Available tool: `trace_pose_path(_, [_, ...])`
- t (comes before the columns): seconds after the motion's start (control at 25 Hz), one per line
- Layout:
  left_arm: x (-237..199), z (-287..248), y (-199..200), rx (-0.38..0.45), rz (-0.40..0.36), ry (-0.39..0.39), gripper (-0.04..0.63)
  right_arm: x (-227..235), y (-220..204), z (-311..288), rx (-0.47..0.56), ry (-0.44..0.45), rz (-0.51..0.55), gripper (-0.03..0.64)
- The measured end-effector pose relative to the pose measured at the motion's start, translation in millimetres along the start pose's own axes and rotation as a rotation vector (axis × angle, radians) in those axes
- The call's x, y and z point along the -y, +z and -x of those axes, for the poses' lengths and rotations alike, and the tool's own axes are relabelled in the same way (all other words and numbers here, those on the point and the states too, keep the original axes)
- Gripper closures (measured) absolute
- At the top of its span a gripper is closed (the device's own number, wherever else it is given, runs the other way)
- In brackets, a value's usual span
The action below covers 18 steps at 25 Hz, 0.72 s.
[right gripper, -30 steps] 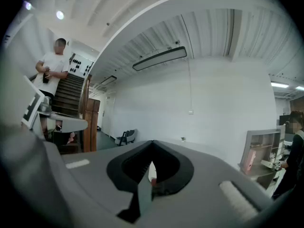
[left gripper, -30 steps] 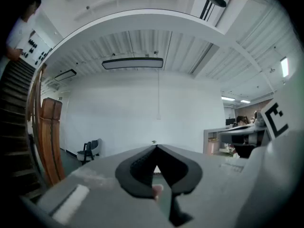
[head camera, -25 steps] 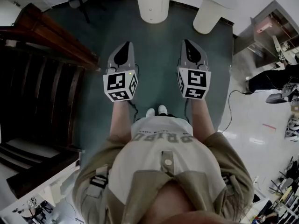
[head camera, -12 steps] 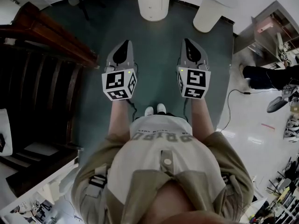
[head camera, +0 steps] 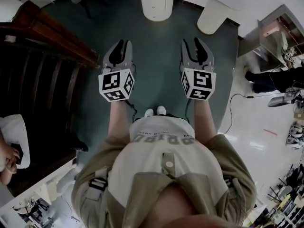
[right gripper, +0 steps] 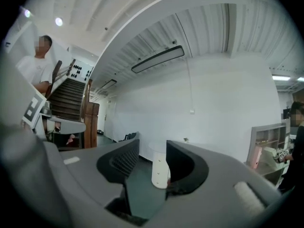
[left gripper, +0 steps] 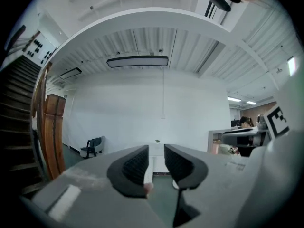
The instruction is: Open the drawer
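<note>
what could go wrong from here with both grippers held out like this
The left gripper and right gripper have just been opening, with nothing held between their jaws. Stepping ahead could knock them into the white table leg. The cable on the floor at the right could catch a foot. A swing left might hit the wooden stair rail.

Teal floor [head camera: 159, 46], grey left gripper [head camera: 122, 44] (black-and-white marker cube [head camera: 115, 85]).

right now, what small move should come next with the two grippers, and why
Probably step toward the white table ahead: no drawer shows in any view yet. The left gripper and right gripper hang over the green carpet, their jaws having just been opening, with nothing between them.
</note>
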<state>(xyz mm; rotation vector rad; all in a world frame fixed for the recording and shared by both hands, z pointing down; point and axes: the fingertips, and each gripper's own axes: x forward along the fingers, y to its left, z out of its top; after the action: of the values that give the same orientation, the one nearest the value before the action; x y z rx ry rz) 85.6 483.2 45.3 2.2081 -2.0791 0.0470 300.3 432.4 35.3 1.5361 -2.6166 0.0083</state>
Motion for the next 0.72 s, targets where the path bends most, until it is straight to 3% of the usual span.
trace_pose_path(0.12, [-2.1,-4.3,4.1,0.013,0.024,0.002,0.353,8.1,3.0,-3.4,0.024,0.009,-0.009,0.352])
trace_pose_path(0.2, [-3.6,-6.9,6.1,0.022,0.032,0.016,0.299,13.6,2.8,-5.6,0.03,0.007,0.003,0.311])
trace_pose_path(0.72, [-4.2,-20.1,-4.7,-0.025,0.005,0.07,0.279,30.8,-7.7,-27.4,0.008,0.034,0.005,0.302])
